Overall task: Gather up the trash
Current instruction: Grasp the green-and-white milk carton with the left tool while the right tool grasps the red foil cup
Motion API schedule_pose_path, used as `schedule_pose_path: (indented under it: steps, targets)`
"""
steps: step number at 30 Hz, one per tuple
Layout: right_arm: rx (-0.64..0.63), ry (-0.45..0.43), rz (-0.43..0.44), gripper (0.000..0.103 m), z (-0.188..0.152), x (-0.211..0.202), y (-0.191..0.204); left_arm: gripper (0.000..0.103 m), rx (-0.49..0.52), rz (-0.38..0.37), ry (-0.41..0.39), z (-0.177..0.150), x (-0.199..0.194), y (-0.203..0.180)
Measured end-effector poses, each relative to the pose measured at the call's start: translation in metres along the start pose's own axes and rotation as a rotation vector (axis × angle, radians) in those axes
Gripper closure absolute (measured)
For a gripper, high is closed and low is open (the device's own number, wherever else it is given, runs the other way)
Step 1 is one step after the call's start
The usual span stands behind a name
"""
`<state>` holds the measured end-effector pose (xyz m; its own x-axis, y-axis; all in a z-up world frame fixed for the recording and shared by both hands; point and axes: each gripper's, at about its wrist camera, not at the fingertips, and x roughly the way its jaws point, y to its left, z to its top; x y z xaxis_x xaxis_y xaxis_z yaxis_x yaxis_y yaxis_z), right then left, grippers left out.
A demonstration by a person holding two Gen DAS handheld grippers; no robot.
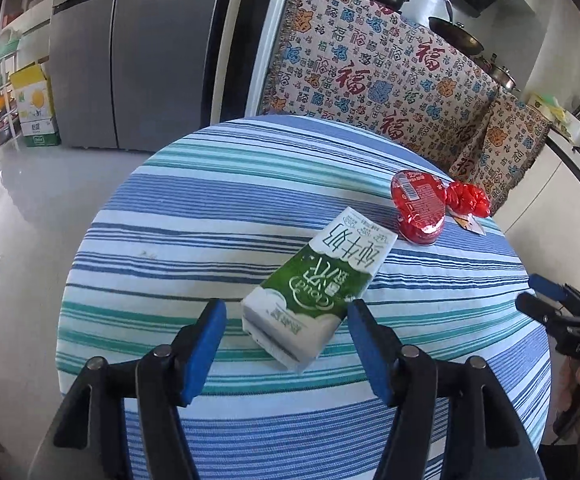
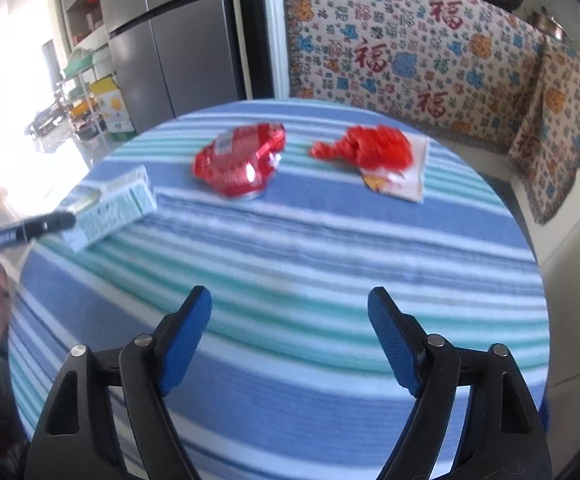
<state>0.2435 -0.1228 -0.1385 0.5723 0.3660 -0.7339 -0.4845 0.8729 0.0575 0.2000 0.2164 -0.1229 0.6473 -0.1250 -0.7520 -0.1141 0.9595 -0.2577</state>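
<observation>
While the green-and-white milk carton (image 1: 317, 289), printed "纯牛奶", lies flat on the striped round surface (image 1: 210, 208), the left hand-held gripper (image 1: 286, 320) points down with jaws apart around its near end, not touching. The right hand-held gripper (image 2: 290, 312) hangs open over bare cloth, well short of the red foil wrapper (image 2: 238, 164) and red crumpled wrapper (image 2: 374, 152) near the far edge.

On the round table covered in a blue, teal and white striped cloth (image 1: 210, 184) lie three pieces of trash: one green-and-white milk carton (image 1: 314, 288), one crushed red foil-lidded cup (image 1: 418, 208) and one crumpled red wrapper on a white scrap (image 1: 466, 200). Two black grippers with blue pads are in view, the left (image 1: 286, 320) and the right (image 2: 290, 312). Behind stand one grey fridge (image 1: 130, 60) and one yellow cardboard box (image 1: 36, 104)
</observation>
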Motion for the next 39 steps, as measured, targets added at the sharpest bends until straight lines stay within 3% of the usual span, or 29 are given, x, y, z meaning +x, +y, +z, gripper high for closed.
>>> schedule_pose_path:
  steps: [3, 8, 11, 14, 17, 18, 19, 28, 33, 35, 37, 39]
  targets:
    - [0.039, -0.013, 0.010, 0.004, 0.023, 0.019, 0.000, 0.028, 0.027, -0.060, -0.018, 0.000, 0.005, 0.000]
    - [0.081, 0.064, 0.099, 0.004, 0.052, 0.069, 0.005, 0.023, 0.129, -0.109, -0.025, 0.001, 0.014, -0.014]
    - [0.036, 0.068, 0.050, 0.000, 0.067, 0.092, 0.013, 0.023, 0.207, -0.093, -0.014, 0.002, 0.023, -0.025]
    - [-0.099, 0.099, -0.021, 0.000, 0.074, 0.112, 0.028, 0.023, 0.256, -0.070, -0.015, 0.003, 0.027, -0.031]
    - [-0.203, 0.063, -0.077, 0.002, 0.076, 0.117, 0.039, 0.023, 0.274, -0.066, -0.032, 0.005, 0.028, -0.033]
    - [-0.204, 0.053, -0.079, 0.017, 0.076, 0.115, 0.039, 0.023, 0.272, -0.067, -0.038, 0.006, 0.028, -0.034]
    - [-0.182, 0.053, -0.070, 0.021, 0.076, 0.114, 0.037, 0.023, 0.268, -0.075, -0.042, 0.006, 0.027, -0.034]
    - [-0.041, 0.087, 0.037, 0.021, 0.042, 0.064, 0.003, 0.024, 0.243, -0.093, -0.026, -0.013, 0.016, -0.050]
    - [-0.008, 0.135, 0.110, 0.020, -0.005, 0.019, -0.010, 0.023, 0.252, -0.101, -0.010, -0.031, 0.011, -0.069]
    - [0.008, 0.137, 0.108, 0.017, -0.017, 0.006, -0.015, 0.023, 0.250, -0.085, 0.000, -0.035, 0.014, -0.072]
    - [0.036, 0.121, 0.106, 0.006, -0.023, -0.004, -0.025, 0.023, 0.246, -0.051, 0.016, -0.041, 0.018, -0.074]
    - [0.067, 0.102, 0.097, 0.006, -0.028, -0.014, -0.036, 0.023, 0.243, -0.024, 0.027, -0.044, 0.024, -0.076]
